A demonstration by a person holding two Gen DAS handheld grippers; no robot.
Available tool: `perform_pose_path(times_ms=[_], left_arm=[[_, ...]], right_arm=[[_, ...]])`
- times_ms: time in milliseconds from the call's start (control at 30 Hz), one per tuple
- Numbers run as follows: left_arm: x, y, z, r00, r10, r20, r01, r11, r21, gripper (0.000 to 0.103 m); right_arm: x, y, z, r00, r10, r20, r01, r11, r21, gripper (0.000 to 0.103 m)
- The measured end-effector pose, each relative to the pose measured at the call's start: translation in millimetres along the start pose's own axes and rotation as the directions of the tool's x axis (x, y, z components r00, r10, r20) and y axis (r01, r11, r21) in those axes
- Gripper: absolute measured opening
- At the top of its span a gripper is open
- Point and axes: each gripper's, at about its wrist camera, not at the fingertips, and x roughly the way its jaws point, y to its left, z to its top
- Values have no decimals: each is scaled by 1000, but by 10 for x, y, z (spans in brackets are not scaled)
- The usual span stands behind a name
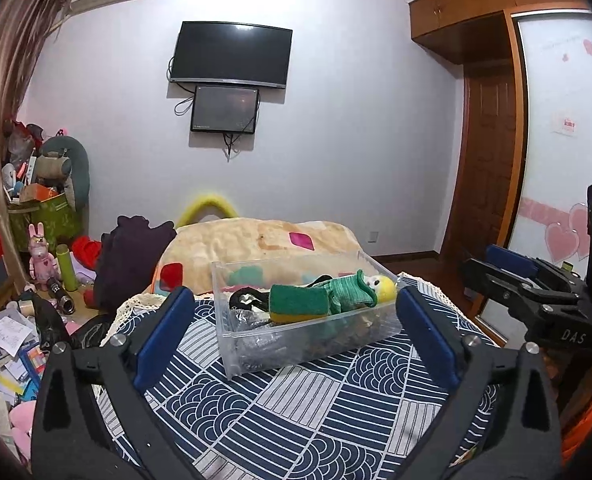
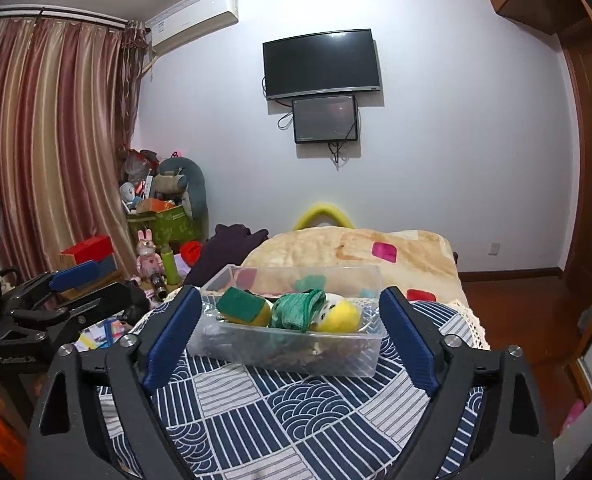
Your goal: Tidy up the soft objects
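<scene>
My left claw (image 1: 293, 334) is spread wide with nothing between its blue pads, and my right claw (image 2: 289, 334) is spread the same way, empty. Both hover above a table (image 2: 279, 412) draped in a navy-and-white patterned cloth. Just ahead of them on that cloth sits a clear plastic bin (image 1: 308, 344). Inside it lie a green-and-yellow sponge (image 1: 298, 303), a green knitted cloth (image 1: 346, 292) and a yellow plush toy (image 1: 384, 285), packed side by side near the top. Darker things fill the bin's bottom, but through the plastic I cannot make out what they are.

Beyond the table is a bed under a beige blanket (image 2: 348, 250), then a pale wall carrying a television (image 2: 322, 64) with a smaller screen (image 2: 324, 119) below it. Striped curtains (image 2: 43, 140) hang on the left above heaped clutter, and a wooden wardrobe (image 1: 492, 128) stands on the right. The frame edges cut off both claw bodies.
</scene>
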Motion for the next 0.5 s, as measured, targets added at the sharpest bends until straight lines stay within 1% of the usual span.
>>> perform_pose_path(times_ms=[100, 500], left_arm=[[-3, 0, -7, 1000, -3, 2, 3, 1000, -1, 102], [-19, -26, -49, 1000, -3, 7, 3, 1000, 3, 103]], right_arm=[[-30, -7, -25, 1000, -4, 3, 4, 1000, 4, 93], [-54, -23, -45, 1000, -4, 6, 4, 1000, 7, 94]])
